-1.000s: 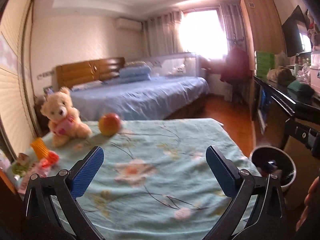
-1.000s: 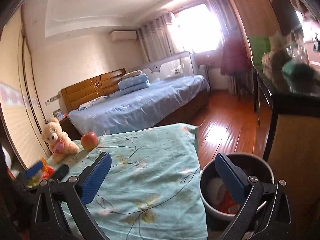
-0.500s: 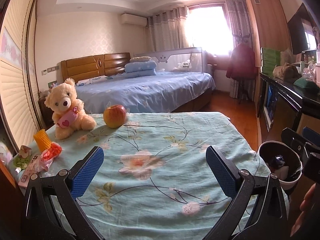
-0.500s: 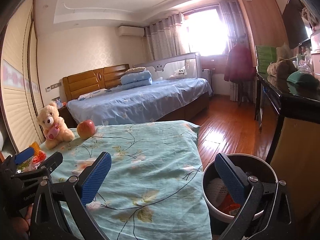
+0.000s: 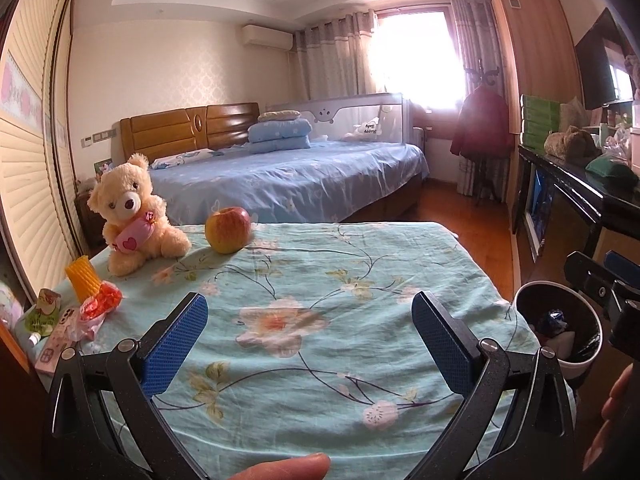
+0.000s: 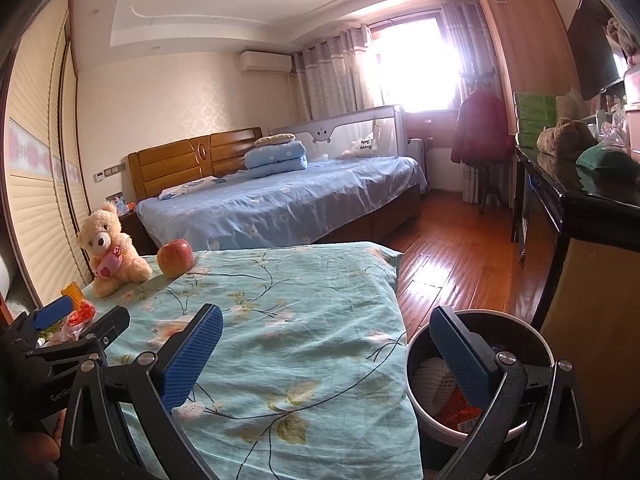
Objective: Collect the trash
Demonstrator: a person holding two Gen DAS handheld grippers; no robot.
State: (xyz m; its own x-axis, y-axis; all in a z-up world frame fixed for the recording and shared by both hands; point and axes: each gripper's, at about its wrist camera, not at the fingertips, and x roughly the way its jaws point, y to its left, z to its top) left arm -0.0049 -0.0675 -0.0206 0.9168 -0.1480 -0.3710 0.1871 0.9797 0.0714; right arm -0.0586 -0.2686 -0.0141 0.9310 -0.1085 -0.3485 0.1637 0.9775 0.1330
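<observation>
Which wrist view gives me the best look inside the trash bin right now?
The right wrist view: the trash bin sits close below the open right gripper, showing white foam netting and an orange wrapper inside. The left wrist view shows the bin smaller at the edge, partly blocked by the right gripper, contents dim.

Blown-out window [image 5: 416, 60] backlights the sharp, fisheye-bent, dark-cornered room.

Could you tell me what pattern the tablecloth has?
Light teal tablecloth with a floral vine print, clearest in the left wrist view.
</observation>
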